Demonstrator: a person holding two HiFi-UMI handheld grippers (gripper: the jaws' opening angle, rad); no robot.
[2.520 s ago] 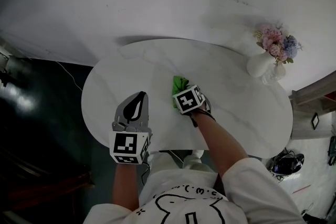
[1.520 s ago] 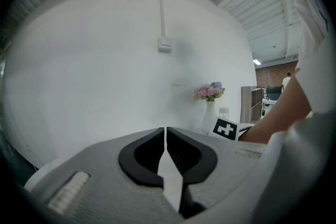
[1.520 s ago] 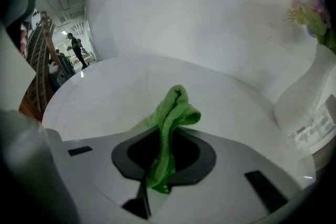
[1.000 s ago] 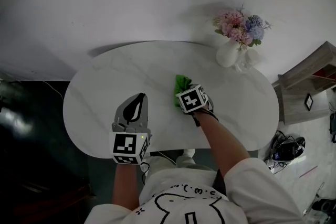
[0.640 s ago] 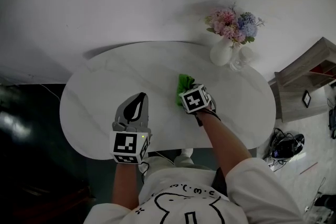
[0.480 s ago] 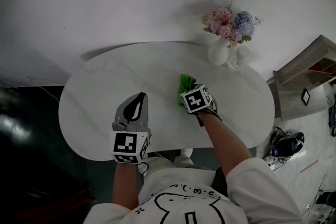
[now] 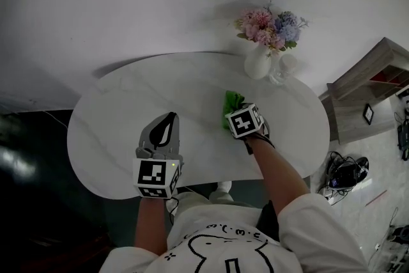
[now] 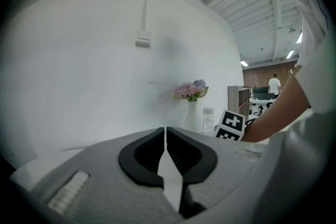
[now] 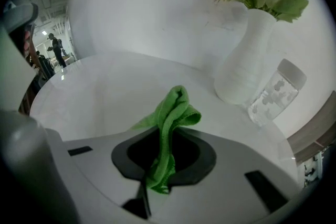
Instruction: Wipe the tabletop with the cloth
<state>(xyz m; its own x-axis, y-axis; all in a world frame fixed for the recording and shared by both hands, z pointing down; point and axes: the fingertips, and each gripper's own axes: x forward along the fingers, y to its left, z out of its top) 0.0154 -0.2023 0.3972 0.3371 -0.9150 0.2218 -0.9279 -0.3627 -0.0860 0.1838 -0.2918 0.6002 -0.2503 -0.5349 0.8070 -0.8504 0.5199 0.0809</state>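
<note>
A green cloth [image 7: 232, 105] [image 9: 169, 128] lies bunched on the white oval tabletop [image 7: 128, 105], right of its middle. My right gripper [image 7: 235, 113] [image 9: 167, 136] is shut on the cloth, whose free end sticks up past the jaws and touches the table. My left gripper [image 7: 167, 126] [image 8: 166, 139] hovers over the table's near left part, jaws shut with nothing between them. From the left gripper view I see the right gripper's marker cube [image 8: 230, 125] and the arm behind it.
A white vase of pink and blue flowers [image 7: 258, 61] [image 9: 247, 60] stands at the table's far right, with a small clear jar [image 7: 285, 64] [image 9: 275, 93] beside it. A wooden shelf [image 7: 365, 83] stands right of the table. Cables and gear [image 7: 346, 173] lie on the floor.
My right gripper has slid the green cloth to the right across the tabletop, toward the vase. The left gripper has stayed where it was, and the view has shifted.
</note>
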